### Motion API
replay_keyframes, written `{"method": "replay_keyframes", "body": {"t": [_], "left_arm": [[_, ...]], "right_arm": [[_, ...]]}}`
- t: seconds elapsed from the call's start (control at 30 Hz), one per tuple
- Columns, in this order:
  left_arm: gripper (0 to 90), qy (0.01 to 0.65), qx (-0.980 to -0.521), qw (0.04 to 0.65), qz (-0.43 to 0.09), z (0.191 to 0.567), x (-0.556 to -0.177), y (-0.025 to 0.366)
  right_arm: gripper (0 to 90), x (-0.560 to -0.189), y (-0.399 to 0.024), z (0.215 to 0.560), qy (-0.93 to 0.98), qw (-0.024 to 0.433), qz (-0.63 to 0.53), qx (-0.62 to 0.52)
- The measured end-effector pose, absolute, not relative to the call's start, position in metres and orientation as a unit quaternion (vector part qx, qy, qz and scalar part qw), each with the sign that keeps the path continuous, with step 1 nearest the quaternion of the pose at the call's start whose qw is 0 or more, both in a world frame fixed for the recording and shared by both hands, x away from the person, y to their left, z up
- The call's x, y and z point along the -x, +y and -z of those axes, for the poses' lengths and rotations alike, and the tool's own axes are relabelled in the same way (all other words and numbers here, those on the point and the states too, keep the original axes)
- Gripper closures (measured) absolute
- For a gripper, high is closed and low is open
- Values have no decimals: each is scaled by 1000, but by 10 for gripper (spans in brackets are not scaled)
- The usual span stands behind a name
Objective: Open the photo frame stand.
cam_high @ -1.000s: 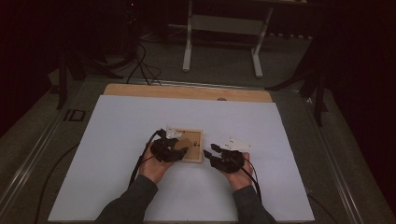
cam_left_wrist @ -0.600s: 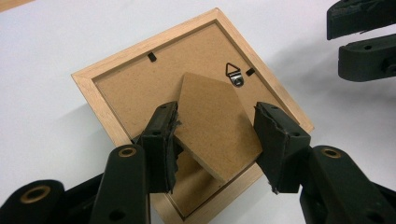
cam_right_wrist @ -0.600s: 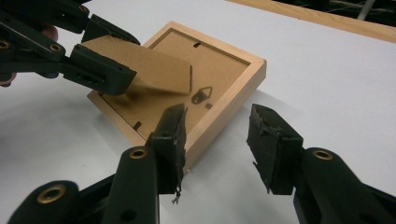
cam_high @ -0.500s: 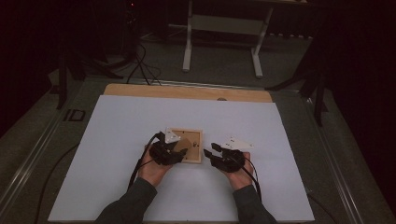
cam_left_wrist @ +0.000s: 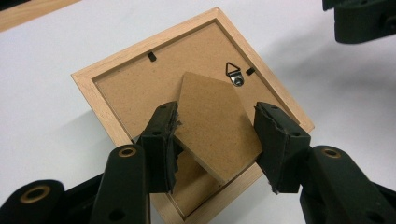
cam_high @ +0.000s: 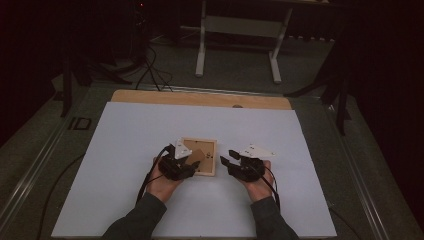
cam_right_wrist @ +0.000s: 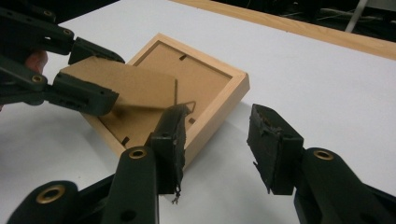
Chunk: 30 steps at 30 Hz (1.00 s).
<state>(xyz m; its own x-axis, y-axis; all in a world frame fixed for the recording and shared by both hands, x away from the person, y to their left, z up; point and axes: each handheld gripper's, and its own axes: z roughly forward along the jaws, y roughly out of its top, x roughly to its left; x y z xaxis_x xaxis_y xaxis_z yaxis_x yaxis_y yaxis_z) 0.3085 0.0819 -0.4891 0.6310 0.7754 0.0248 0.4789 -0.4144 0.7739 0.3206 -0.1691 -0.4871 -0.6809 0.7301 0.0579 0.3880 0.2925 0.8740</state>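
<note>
A light wooden picture frame (cam_high: pixel 204 144) lies face down on the white table sheet (cam_high: pixel 125 150). Its brown backing (cam_left_wrist: pixel 140 79) carries a metal hanger (cam_left_wrist: pixel 233 73) and a cardboard easel stand (cam_left_wrist: pixel 215 126). My left gripper (cam_left_wrist: pixel 217 144) is shut on that stand, one jaw on each side edge, and the stand is lifted off the backing (cam_right_wrist: pixel 126 84). In the high view the left gripper (cam_high: pixel 191 163) sits over the frame's near left part. My right gripper (cam_right_wrist: pixel 217 140) stands open just off the frame's (cam_right_wrist: pixel 219 93) near corner with nothing between its jaws, right of the frame in the high view (cam_high: pixel 227 159).
The white sheet covers a wooden tabletop whose far strip (cam_high: pixel 200 98) shows bare. Beyond the table, white stand legs (cam_high: pixel 201 55) and black cables (cam_high: pixel 150 70) rest on the dark floor. Both forearms come in from the near edge.
</note>
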Motion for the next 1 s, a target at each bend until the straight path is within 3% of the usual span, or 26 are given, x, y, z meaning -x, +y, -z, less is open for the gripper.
{"method": "replay_keyframes", "body": {"t": [0.37,1.0], "left_arm": [[518,368,-819,386,-211,491,-301,83],[517,336,-824,382,-250,497,-286,84]], "right_arm": [[537,-328,-166,474,788,181,-478,-344],[458,-363,-148,474,803,129,-461,-356]]}}
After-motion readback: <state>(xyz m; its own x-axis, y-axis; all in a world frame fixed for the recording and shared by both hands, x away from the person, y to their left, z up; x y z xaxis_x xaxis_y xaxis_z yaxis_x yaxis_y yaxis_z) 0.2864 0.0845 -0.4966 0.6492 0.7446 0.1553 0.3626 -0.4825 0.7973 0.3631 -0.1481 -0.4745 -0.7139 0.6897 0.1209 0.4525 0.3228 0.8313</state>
